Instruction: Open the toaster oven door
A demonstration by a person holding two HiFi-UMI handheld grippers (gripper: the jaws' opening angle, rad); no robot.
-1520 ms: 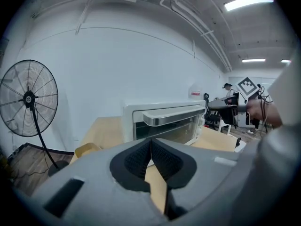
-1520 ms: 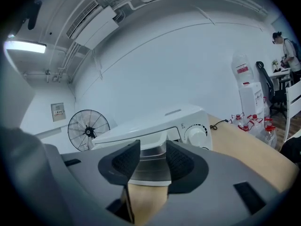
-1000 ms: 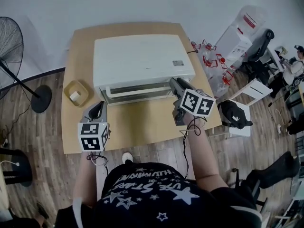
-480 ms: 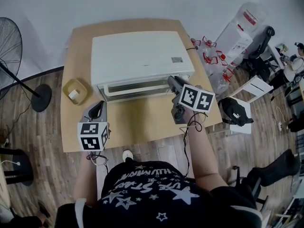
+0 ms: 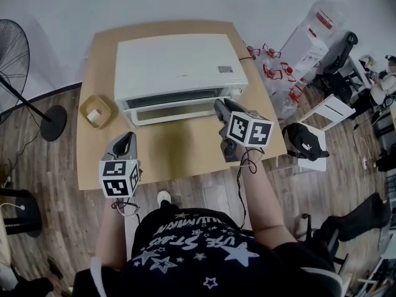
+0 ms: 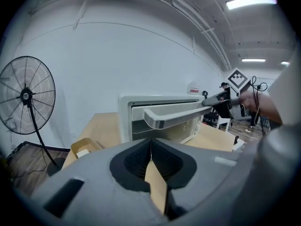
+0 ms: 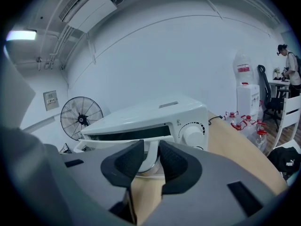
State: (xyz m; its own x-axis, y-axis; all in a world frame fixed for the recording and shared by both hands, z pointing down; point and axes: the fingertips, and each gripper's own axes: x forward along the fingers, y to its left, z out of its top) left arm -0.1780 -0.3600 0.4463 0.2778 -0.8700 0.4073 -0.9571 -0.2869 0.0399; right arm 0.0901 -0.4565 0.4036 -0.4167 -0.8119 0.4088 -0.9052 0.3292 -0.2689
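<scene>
A white toaster oven (image 5: 179,67) stands at the back of the wooden table (image 5: 179,150). Its door (image 5: 176,111) is tilted a little outward, with a dark gap along its top. My right gripper (image 5: 220,106) is at the right end of the door's handle (image 7: 151,153), and in the right gripper view my right gripper (image 7: 151,158) has its pads pressed on that white bar. In the left gripper view the handle (image 6: 174,117) runs across the oven front. My left gripper (image 5: 127,138) hovers over the table's front left, shut and empty, its pads (image 6: 151,150) meeting.
A small tan tray (image 5: 96,112) with a white piece in it sits left of the oven. A standing fan (image 5: 12,60) is on the floor at left. Bottles (image 5: 278,79), a chair and a black bag (image 5: 304,144) crowd the right side.
The right gripper's jaws have closed on the handle's right end and drawn toward me; the door's top has tipped away from the oven. The left gripper has stayed put.
</scene>
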